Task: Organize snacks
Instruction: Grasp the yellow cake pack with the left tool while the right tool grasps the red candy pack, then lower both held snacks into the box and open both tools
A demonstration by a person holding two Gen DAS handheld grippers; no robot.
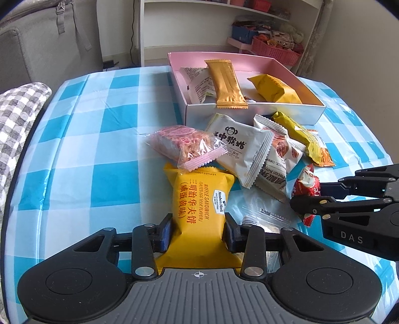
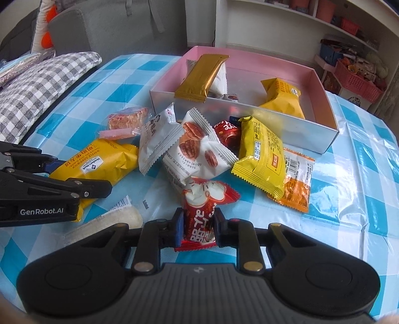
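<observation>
The left gripper is pinching the yellow waffle sandwich packet between its two pads; the packet is lying on the blue checked tablecloth, at the left edge of the snack pile, its printed face up. To the right, the right gripper is squeezing tightly the red and white candy wrapper, crumpled and standing up before the pecan packet. Beyond the pile, the pink box is holding a gold bar.

Grey check cushion by shelf w/ pink basket.
</observation>
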